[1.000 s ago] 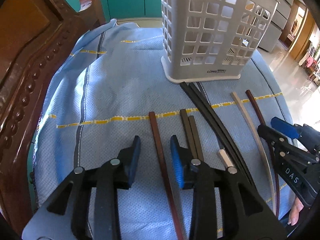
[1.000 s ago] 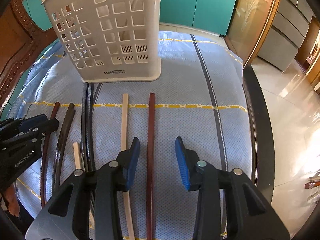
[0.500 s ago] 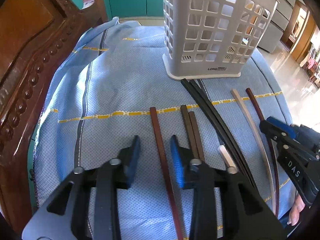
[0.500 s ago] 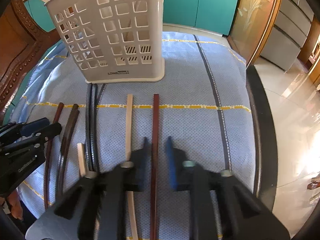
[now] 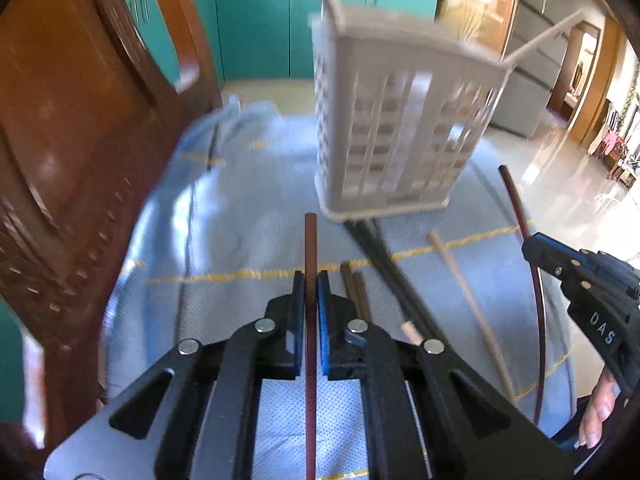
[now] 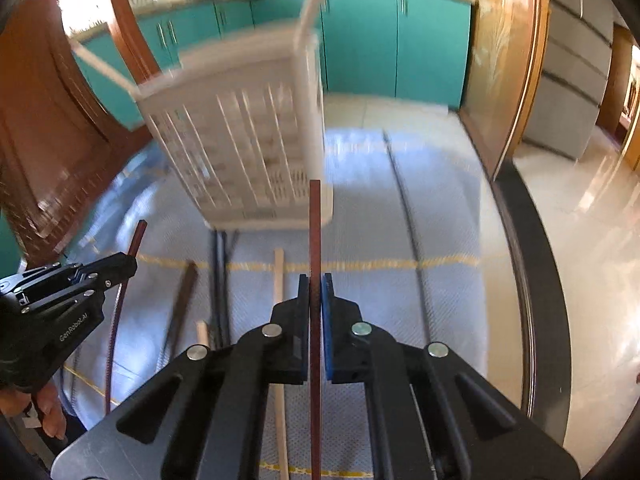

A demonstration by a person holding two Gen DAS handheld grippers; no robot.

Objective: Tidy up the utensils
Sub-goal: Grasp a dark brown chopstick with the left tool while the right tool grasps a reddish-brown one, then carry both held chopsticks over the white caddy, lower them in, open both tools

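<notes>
Left gripper [image 5: 311, 292] pinched a brown chopstick [image 5: 311, 248], long axis toward 12 o'clock, tip short of the basket [image 5: 400, 128]. Right gripper [image 6: 315, 292] likewise pinched a brown stick [image 6: 315, 232] pointing 12 o'clock. Two pale sticks [image 6: 310, 4] stood in the basket; several others lay on the cloth [image 5: 240, 200]. Task judged early.

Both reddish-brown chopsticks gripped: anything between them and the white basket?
Nothing visible. The left hand-held gripper and right hand-held gripper each clamp a reddish-brown chopstick; only bare blue cloth lies before the white lattice plastic basket.
</notes>
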